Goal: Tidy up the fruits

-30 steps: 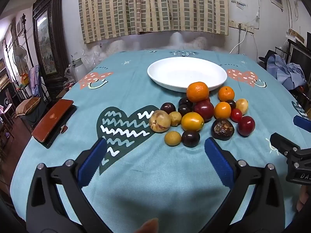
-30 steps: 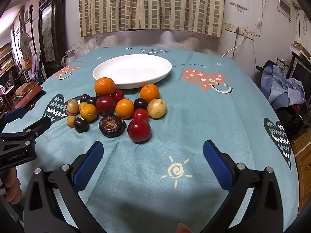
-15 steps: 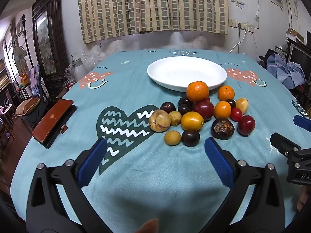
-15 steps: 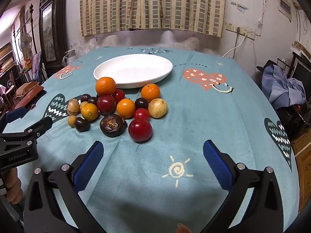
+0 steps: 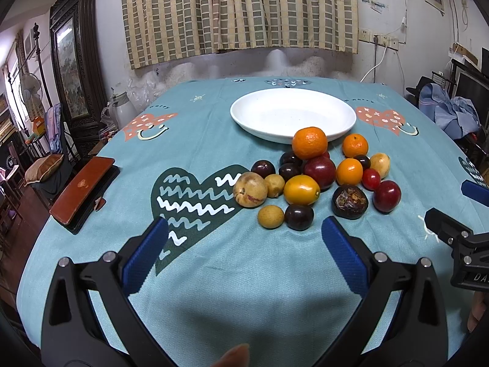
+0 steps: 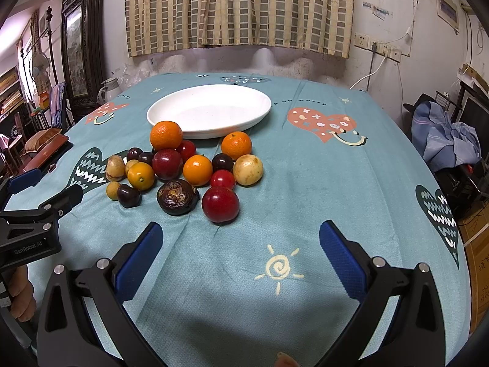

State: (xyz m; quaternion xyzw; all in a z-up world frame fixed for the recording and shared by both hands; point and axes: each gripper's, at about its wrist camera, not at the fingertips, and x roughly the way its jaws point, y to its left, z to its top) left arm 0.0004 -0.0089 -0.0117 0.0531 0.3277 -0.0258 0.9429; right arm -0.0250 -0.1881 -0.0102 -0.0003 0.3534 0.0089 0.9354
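Observation:
A pile of fruit (image 5: 318, 177) lies on the teal tablecloth just in front of an empty white plate (image 5: 293, 113). In it are oranges (image 5: 309, 142), dark plums, red plums (image 6: 220, 204), a wrinkled dark fruit (image 6: 178, 197) and several small yellow fruits. My left gripper (image 5: 244, 244) hangs open over the cloth, short of the pile's near left side. My right gripper (image 6: 241, 244) is open too, near the pile's right front, with the red plum just beyond its left finger. Neither holds anything. Each gripper shows at the edge of the other's view.
A brown case (image 5: 81, 189) lies near the table's left edge. A kettle (image 5: 122, 110) and dark furniture stand off the table to the left. Clothes (image 6: 443, 137) lie piled on the right. The plate (image 6: 209, 110) sits mid-table, toward the curtain wall.
The right gripper has crept slightly forward toward the fruit. The left gripper has hardly moved. Both stay open.

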